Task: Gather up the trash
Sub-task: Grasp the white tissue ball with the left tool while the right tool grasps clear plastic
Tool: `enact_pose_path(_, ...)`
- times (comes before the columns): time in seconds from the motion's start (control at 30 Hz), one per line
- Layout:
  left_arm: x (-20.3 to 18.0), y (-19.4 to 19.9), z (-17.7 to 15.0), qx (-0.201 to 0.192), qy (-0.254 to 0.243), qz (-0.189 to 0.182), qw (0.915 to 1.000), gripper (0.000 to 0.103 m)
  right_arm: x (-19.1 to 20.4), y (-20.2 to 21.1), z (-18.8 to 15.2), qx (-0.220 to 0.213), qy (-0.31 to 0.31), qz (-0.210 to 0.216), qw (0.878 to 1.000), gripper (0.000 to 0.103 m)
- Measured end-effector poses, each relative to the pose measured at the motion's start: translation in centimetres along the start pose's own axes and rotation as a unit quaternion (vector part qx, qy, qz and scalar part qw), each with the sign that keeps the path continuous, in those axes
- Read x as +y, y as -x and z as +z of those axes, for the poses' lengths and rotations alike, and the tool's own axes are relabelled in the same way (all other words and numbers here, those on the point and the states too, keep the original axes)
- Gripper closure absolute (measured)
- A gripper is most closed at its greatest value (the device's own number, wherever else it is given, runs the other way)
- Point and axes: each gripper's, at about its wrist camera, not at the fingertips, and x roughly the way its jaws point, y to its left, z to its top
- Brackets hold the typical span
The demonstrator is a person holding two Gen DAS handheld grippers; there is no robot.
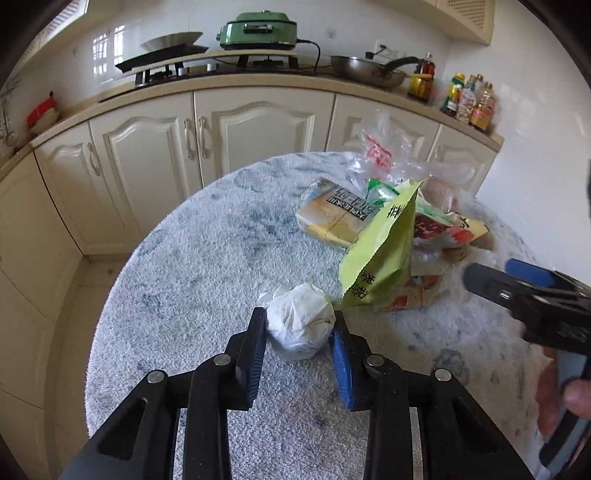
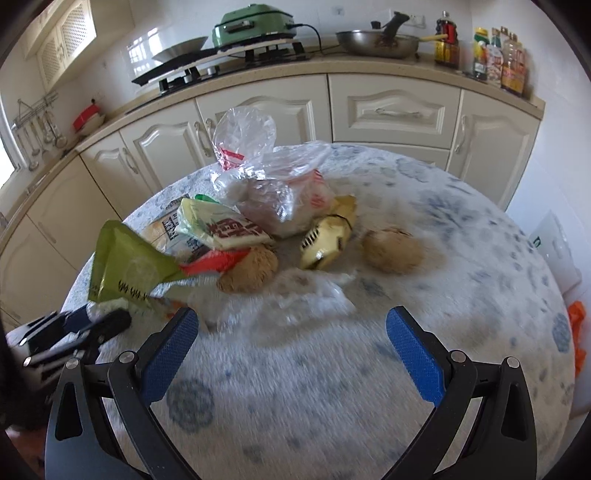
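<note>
A crumpled white paper ball (image 1: pixel 298 322) sits on the round table with its fluffy blue-white cloth (image 1: pixel 207 258). My left gripper (image 1: pixel 298 328) is closed against both sides of the ball. A heap of trash lies beyond: a green pouch (image 1: pixel 384 254), a yellow packet (image 1: pixel 332 218) and a clear plastic bag (image 1: pixel 388 155). In the right wrist view my right gripper (image 2: pixel 291 325) is open and empty above the cloth, near a flat clear wrapper (image 2: pixel 306 302). The green pouch (image 2: pixel 125 266), clear bag (image 2: pixel 266 192), a yellow wrapper (image 2: pixel 328 236) and two brown lumps (image 2: pixel 391 251) lie ahead.
Cream kitchen cabinets (image 1: pixel 229 136) and a counter curve behind the table, with a hob, a green cooker (image 1: pixel 258 31), a pan (image 1: pixel 369 70) and bottles (image 1: pixel 469 101). The right gripper (image 1: pixel 532 295) shows at the right edge of the left view. The floor drops away on the left.
</note>
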Motion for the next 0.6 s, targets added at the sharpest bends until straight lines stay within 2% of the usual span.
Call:
enact_pose_path(0.07, 0.2, -0.1, 0.2, -0.004, 0.001, 0.005, 1.0, 0.074, 0.3, -1.2, 0.4, 0.01, -0.004, -0.001, 1.0, 0.002)
enact_pose_path(0.1, 0.5, -0.3, 0.5, -0.004, 0.002, 0.006, 1.0, 0.074, 0.6, -2.0, 0.4, 0.017, -0.003, -0.004, 1.0, 0.006)
enact_pose_path(0.2, 0.6, -0.8, 0.7, 0.0, 0.005, 0.003, 1.0, 0.074, 1.7, -2.6, 0.4, 0.011, 0.02, -0.027, 0.999, 0.013)
enact_pose_path(0.27, 0.5, -0.9, 0.5, -0.001, 0.007, 0.003, 1.0, 0.074, 2.1, -2.3, 0.2, 0.007, 0.026, -0.02, 0.999, 0.028)
enact_pose_path(0.33, 0.5, -0.7, 0.3, -0.007, 0.006, 0.006, 0.9999, 0.074, 2.0, -1.9, -0.1, 0.007, 0.031, -0.013, 0.999, 0.059)
enact_pose_path(0.37, 0.0, -0.3, -0.4, -0.008, 0.004, 0.008, 0.9999, 0.074, 1.8, -1.6, -0.3, 0.01, 0.031, -0.006, 0.999, 0.063)
enact_pose_path(0.6, -2.0, 2.3, -3.8, -0.015, -0.002, -0.004, 0.9999, 0.074, -0.7, 1.7, -3.0, 0.013, 0.022, 0.011, 1.0, 0.067)
